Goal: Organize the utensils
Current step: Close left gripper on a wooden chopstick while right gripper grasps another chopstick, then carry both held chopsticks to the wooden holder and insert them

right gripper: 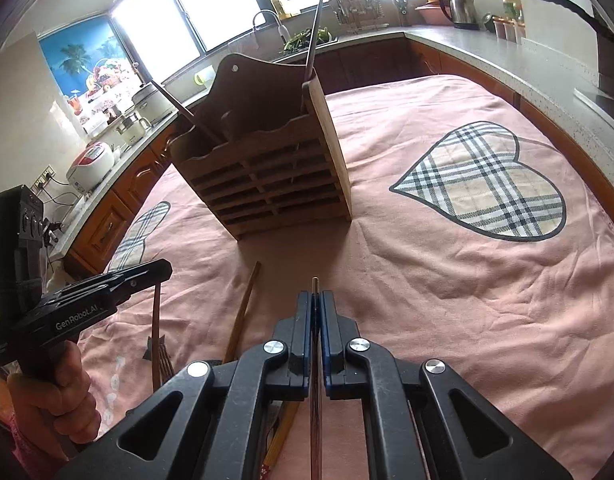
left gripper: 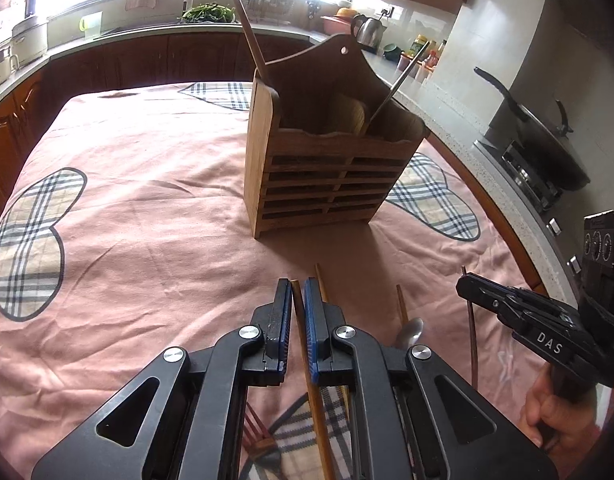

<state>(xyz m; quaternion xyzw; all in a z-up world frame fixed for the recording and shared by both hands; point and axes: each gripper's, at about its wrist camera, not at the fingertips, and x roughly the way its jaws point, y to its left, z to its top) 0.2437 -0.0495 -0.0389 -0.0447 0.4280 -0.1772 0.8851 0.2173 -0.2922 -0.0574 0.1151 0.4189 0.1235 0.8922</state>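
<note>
Here, the scene is set out from left to right:

Table cover: a pink cloth (left gripper: 147,220) with plaid hearts is spread under everything; kitchen counters are seen around it.

Left gripper (left gripper: 298,292): its jaws are drawn narrow and are clamped on a light wooden stick (left gripper: 307,360) (most likely a chopstick), whose tip is seen just past the blue pads.

Loose utensils: two more wooden sticks (left gripper: 403,308) and a metal spoon (left gripper: 411,330) are left lying on the cloth just right of the left gripper; what looks like a fork (right gripper: 163,360) is also seen there in the right wrist view.

Wooden holder (left gripper: 327,184): it is stood upright near the middle of the cloth, ahead of both grippers and well apart from them; a long wooden handle (left gripper: 249,32) is leaned in its left end, a metal handle (left gripper: 399,84) in its right compartment.

Right gripper (right gripper: 315,296): its jaws are likewise closed down on a thin dark stick (right gripper: 315,360) with a pale metal tip, held along the line of the fingers.

Step in hand: one utensil is gripped in each tool, seemingly just picked off the cloth for carrying to the holder.

Next move: each stick is to be carried over the holder's scalloped front edge, tipped more nearly upright, aimed at a free compartment (clear of the handles already leaning there), and only then released.
</note>
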